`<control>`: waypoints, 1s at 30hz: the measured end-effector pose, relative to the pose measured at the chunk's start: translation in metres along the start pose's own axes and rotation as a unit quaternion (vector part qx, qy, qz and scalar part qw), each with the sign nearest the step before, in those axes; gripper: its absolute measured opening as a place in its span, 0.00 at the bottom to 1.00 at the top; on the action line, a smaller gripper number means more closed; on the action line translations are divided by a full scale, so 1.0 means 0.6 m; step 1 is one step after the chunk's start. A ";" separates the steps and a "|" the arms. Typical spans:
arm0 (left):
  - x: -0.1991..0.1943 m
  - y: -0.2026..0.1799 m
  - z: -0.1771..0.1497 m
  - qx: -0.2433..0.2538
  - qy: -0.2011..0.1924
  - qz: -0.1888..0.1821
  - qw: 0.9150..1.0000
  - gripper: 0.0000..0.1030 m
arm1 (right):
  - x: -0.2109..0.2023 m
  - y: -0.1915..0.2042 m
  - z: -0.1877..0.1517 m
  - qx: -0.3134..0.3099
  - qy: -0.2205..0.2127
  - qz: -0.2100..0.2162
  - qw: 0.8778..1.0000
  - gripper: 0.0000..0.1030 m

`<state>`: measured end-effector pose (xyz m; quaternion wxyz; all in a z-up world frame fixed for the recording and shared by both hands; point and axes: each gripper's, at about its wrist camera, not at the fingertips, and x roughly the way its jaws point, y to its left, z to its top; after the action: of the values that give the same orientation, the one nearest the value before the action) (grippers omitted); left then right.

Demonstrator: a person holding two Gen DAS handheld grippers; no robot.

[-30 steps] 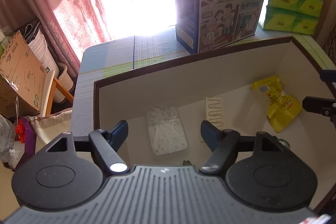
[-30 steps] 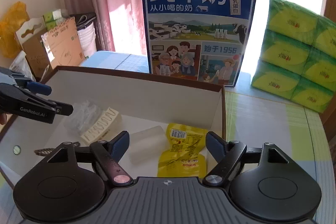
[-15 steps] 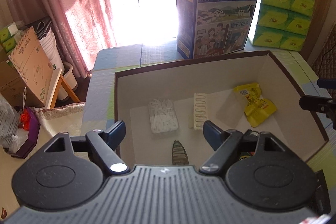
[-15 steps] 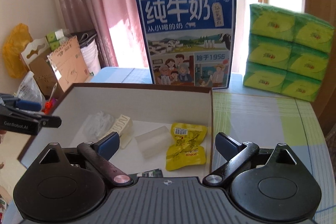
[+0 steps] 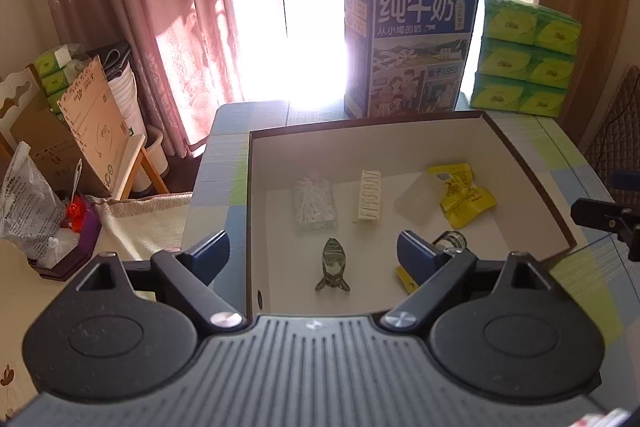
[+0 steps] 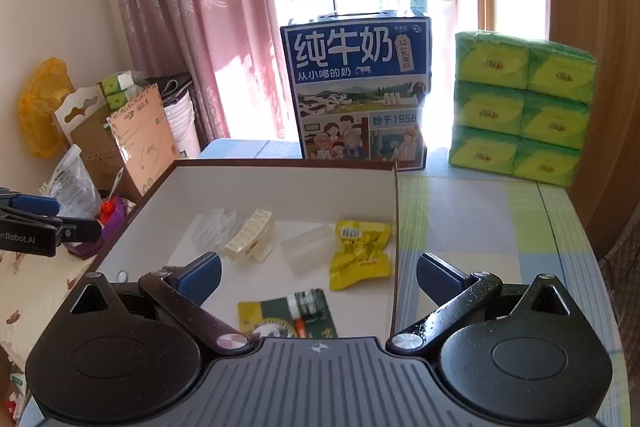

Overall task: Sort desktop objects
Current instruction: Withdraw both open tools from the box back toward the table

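Note:
A brown-rimmed box (image 5: 360, 125) (image 6: 280, 163) with a white inside holds a bag of cotton swabs (image 5: 314, 203) (image 6: 214, 227), a cream hair clip (image 5: 370, 197) (image 6: 250, 235), a clear plastic case (image 5: 416, 197) (image 6: 308, 247), a yellow snack packet (image 5: 464, 195) (image 6: 358, 253), a green striped fish-shaped thing (image 5: 332, 265) and a green-yellow card pack (image 6: 296, 315). My left gripper (image 5: 314, 253) hovers above the box's near left corner, jaws opening, nothing between them. My right gripper (image 6: 320, 273) hovers over the box's near right side, jaws opening, empty.
A blue milk carton (image 5: 412, 47) (image 6: 356, 91) stands behind the box, with stacked green tissue packs (image 5: 524, 55) (image 6: 520, 111) to its right. The checked tablecloth (image 6: 480, 227) lies right of the box. Cardboard boxes (image 5: 80, 131) and bags crowd the floor at left.
Both grippers have drawn back and up from inside the box, and their jaws have widened. The fish-shaped thing and the card pack have come into view on the box floor.

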<state>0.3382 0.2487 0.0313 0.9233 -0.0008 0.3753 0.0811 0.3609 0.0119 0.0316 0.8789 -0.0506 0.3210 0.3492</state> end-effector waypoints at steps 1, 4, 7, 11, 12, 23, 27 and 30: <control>-0.010 -0.003 -0.006 0.001 -0.001 -0.001 1.000 0.88 | -0.007 0.002 -0.003 0.001 -0.001 0.000 1.000 0.98; -0.034 -0.011 -0.023 0.002 -0.003 -0.007 1.000 0.89 | -0.028 0.006 -0.014 0.006 0.001 -0.003 1.000 0.98; -0.051 -0.017 -0.041 0.000 0.002 -0.009 1.000 0.89 | -0.046 0.010 -0.025 0.009 0.007 -0.006 1.000 0.98; -0.070 -0.027 -0.069 -0.001 0.010 -0.010 1.000 0.89 | -0.065 0.019 -0.044 0.010 0.015 -0.003 1.000 0.98; -0.074 -0.031 -0.075 -0.001 0.012 -0.010 1.000 0.90 | -0.069 0.021 -0.050 0.009 0.018 -0.002 1.000 0.98; -0.109 -0.047 -0.116 -0.003 0.026 -0.015 1.000 0.90 | -0.106 0.034 -0.084 0.000 0.038 -0.002 0.999 0.98; -0.113 -0.054 -0.129 -0.002 0.032 -0.019 0.999 0.90 | -0.110 0.036 -0.092 -0.006 0.044 -0.006 0.999 0.98; -0.109 -0.059 -0.140 -0.003 0.042 -0.022 0.999 0.90 | -0.107 0.035 -0.103 -0.006 0.053 -0.008 0.999 0.98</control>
<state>0.2393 0.1989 0.0140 0.9081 -0.0153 0.4138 0.0622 0.2791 -0.0292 0.0243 0.8632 -0.0774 0.3644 0.3409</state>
